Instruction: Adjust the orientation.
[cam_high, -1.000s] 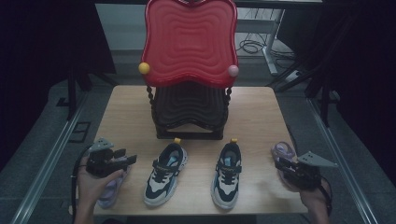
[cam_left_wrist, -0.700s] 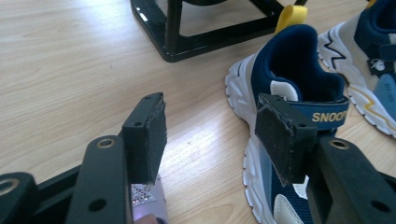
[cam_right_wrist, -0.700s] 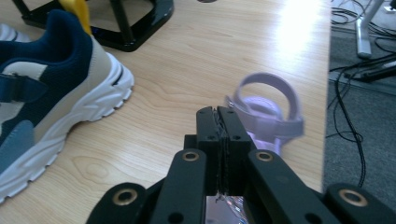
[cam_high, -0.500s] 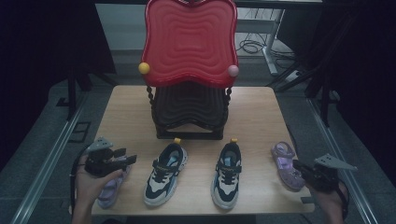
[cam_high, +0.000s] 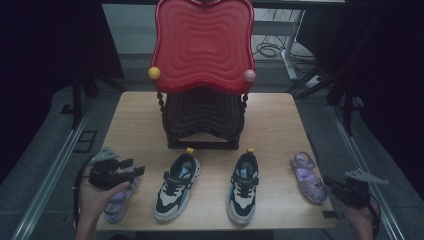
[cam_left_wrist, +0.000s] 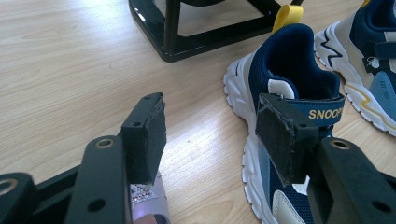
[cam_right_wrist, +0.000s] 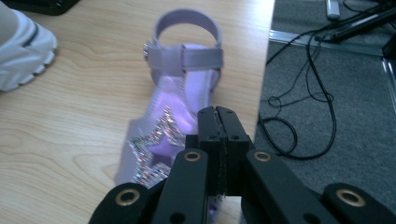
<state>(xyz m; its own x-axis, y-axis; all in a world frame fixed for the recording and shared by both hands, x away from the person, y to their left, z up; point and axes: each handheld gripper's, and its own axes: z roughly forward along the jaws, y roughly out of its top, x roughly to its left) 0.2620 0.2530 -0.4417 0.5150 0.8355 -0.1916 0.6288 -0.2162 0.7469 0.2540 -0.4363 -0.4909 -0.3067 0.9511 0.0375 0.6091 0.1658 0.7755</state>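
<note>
Two navy and white sneakers (cam_high: 176, 186) (cam_high: 243, 186) stand side by side at the table's front. A purple sandal (cam_high: 306, 177) lies at the front right corner. My right gripper (cam_high: 331, 185) hangs just off that corner, apart from the sandal. In the right gripper view, my right gripper (cam_right_wrist: 218, 116) is shut on nothing, above the sandal's (cam_right_wrist: 187, 79) glittery toe. My left gripper (cam_high: 136, 171) stands open over a second purple sandal (cam_high: 119, 201) at the front left. In the left gripper view, my left gripper (cam_left_wrist: 215, 133) frames bare wood beside the left sneaker (cam_left_wrist: 289, 70).
A red wavy-backed chair (cam_high: 202, 42) on a black base (cam_high: 200, 142) stands mid-table behind the shoes. The black base (cam_left_wrist: 187, 42) lies ahead of the left jaws. Cables (cam_right_wrist: 299, 116) trail over the grey floor past the table's right edge (cam_right_wrist: 265, 70).
My right gripper has drawn back to the right and toward the person, off the purple sandal, which now lies uncovered. Its jaws have come together. The left gripper stayed put.
</note>
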